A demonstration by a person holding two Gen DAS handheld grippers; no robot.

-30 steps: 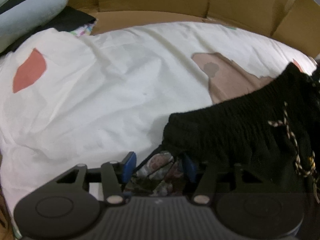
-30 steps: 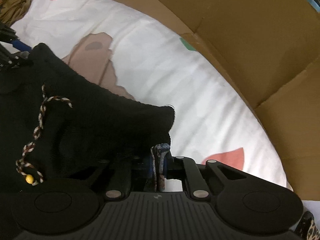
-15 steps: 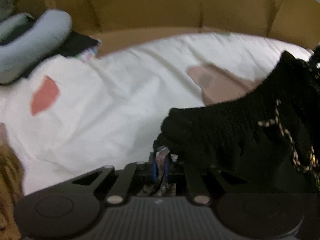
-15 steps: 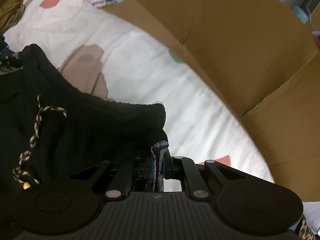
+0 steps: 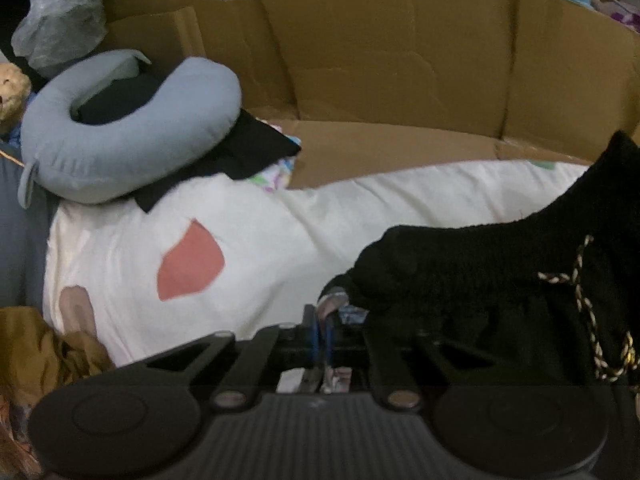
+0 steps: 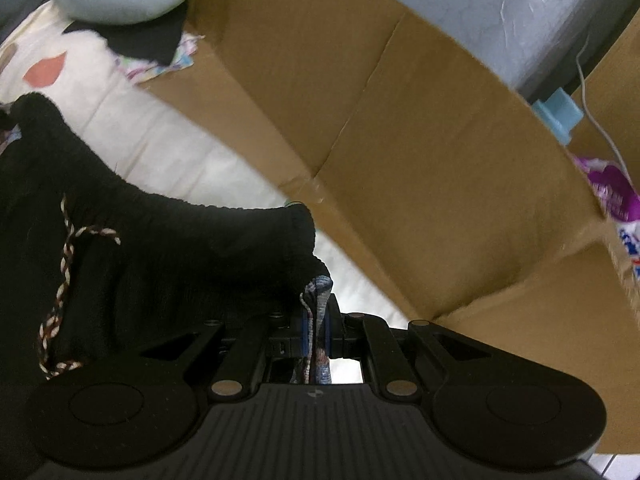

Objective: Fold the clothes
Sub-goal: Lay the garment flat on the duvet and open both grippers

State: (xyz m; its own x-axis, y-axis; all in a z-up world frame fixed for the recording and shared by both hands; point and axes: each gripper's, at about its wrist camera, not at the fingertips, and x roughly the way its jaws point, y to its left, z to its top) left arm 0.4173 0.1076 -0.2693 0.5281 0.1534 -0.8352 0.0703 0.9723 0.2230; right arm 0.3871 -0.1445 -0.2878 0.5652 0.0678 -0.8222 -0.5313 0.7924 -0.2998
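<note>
Black ribbed knit garment [image 5: 480, 272] with a braided drawstring [image 6: 60, 280] and patterned inner cloth, held up over the white bedsheet [image 5: 280, 232] — pinched at either corner by the left gripper [image 5: 322, 332] and right gripper [image 6: 316, 328], both clamped tight.

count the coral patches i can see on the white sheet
1 coral patch on the white sheet, below the grey neck pillow. Others may be hidden under the black garment.
</note>
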